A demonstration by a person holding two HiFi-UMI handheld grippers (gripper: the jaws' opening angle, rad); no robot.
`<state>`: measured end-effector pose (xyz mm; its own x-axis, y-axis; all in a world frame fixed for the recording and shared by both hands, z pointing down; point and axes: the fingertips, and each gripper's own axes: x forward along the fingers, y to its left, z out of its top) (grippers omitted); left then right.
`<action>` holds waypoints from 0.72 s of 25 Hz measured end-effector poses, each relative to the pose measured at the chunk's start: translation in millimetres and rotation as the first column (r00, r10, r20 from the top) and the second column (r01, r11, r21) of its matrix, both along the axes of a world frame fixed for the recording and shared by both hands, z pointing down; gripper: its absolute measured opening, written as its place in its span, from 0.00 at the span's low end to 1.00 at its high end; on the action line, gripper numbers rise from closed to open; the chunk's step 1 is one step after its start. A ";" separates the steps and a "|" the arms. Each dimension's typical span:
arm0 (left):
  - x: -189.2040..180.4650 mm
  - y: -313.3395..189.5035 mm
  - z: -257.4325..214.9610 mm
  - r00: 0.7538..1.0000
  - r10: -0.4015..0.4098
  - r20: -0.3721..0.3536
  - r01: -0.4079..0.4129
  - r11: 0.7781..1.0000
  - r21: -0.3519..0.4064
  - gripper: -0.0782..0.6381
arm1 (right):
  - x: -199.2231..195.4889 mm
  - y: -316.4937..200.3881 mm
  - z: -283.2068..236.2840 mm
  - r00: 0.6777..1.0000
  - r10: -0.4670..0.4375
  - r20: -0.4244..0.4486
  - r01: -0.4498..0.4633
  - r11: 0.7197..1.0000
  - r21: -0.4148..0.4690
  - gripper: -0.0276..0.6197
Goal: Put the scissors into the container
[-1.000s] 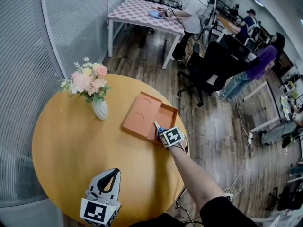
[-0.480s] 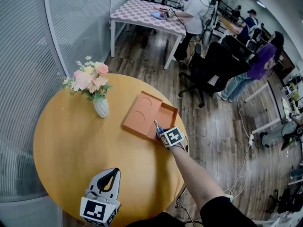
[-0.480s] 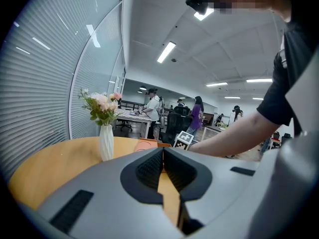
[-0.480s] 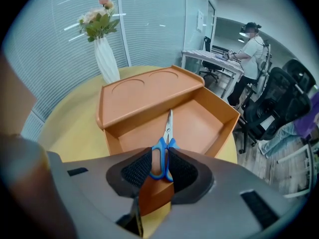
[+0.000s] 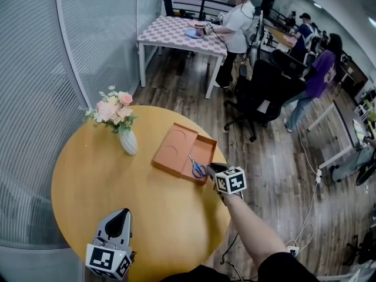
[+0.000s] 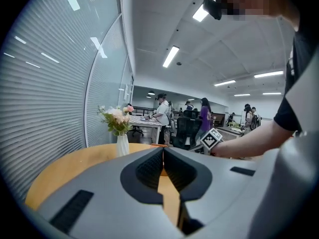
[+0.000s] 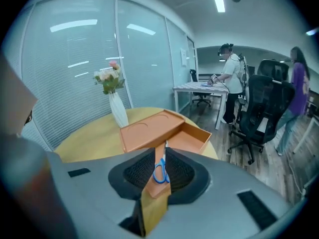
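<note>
Scissors (image 5: 198, 168) (image 7: 159, 171), blue handles, lie flat inside the open compartment of the orange container (image 5: 175, 147) (image 7: 149, 131). The handles are at the near end toward you and the blades point away. That compartment is the container's right part. The left part is a flat panel with a round recess.

Your right gripper (image 5: 215, 168) (image 7: 163, 151) is just beside the container's near right corner, clear of the scissors. Its jaws are parted by a narrow gap and grip nothing. In the right gripper view the scissors show through that gap, lying in the compartment beyond.

Your left gripper (image 5: 120, 212) (image 6: 162, 151) is at the near edge of the round wooden table (image 5: 88, 181), well apart from the container. Its jaws are pressed together at the tips, with nothing between them. Whether it touches the tabletop, can't tell.

A white vase of pink flowers (image 5: 127, 141) (image 7: 118, 111) (image 6: 122, 144) stands upright left of the container, near it but not touching.

Past the table are a black office chair (image 5: 258, 93) and a person (image 5: 235, 31) standing at a checked-top table (image 5: 170, 28).
</note>
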<state>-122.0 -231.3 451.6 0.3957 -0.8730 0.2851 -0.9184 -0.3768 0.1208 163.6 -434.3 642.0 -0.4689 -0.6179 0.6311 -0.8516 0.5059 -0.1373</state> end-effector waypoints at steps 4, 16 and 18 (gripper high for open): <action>1.6 20.9 -14.2 0.999 -0.033 0.002 0.033 0.999 0.017 0.13 | 8.6 21.6 -34.9 0.993 0.012 0.114 -0.020 0.997 0.072 0.15; -14.5 82.2 -67.6 0.999 -0.002 0.041 -0.002 0.995 0.098 0.13 | -3.6 176.8 -174.8 0.941 -0.040 0.336 -0.085 0.933 0.350 0.15; -20.6 91.7 -74.4 0.998 0.021 0.054 -0.027 0.993 0.114 0.13 | -9.4 196.9 -199.0 0.930 -0.033 0.367 -0.124 0.911 0.394 0.14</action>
